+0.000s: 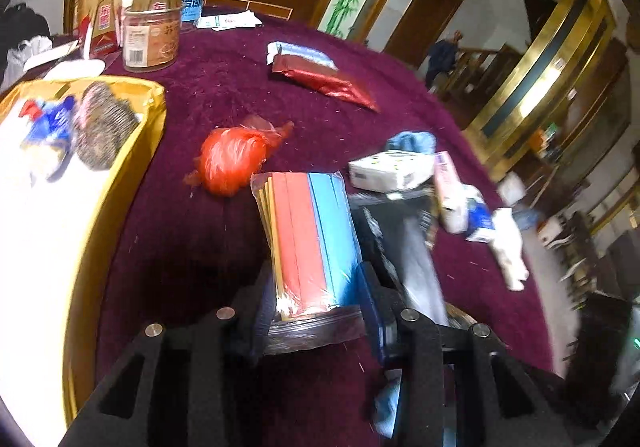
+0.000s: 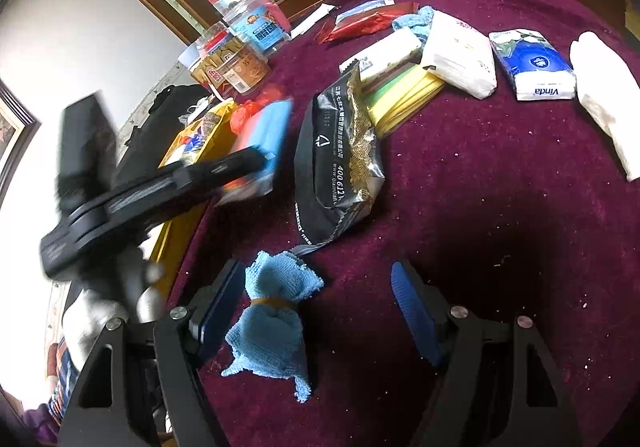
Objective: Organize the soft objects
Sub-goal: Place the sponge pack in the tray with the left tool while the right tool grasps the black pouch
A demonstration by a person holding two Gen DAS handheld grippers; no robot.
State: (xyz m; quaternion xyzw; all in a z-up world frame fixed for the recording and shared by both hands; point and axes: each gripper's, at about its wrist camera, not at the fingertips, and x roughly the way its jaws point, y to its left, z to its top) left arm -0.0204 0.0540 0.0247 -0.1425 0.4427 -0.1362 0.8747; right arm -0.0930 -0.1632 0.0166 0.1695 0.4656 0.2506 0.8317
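Note:
My left gripper [image 1: 316, 295] is shut on a clear pack of red, blue and yellow cloths [image 1: 308, 239], held above the maroon tablecloth [image 1: 192, 231]; it shows blurred in the right wrist view [image 2: 260, 135]. A yellow box [image 1: 100, 215] at left holds a steel scourer [image 1: 106, 123] and a blue-white packet [image 1: 48, 127]. My right gripper [image 2: 320, 311] is open around a tied blue cloth bundle [image 2: 276, 319] lying on the table near its left finger.
An orange mesh ball [image 1: 232, 159], a red foil pouch [image 1: 328, 79], a black bag [image 2: 340, 159], tissue packs [image 2: 532, 67], a white glove [image 2: 608, 99] and yellow-green cloths [image 2: 404, 95] lie on the table. Jars [image 1: 150, 35] stand at the back.

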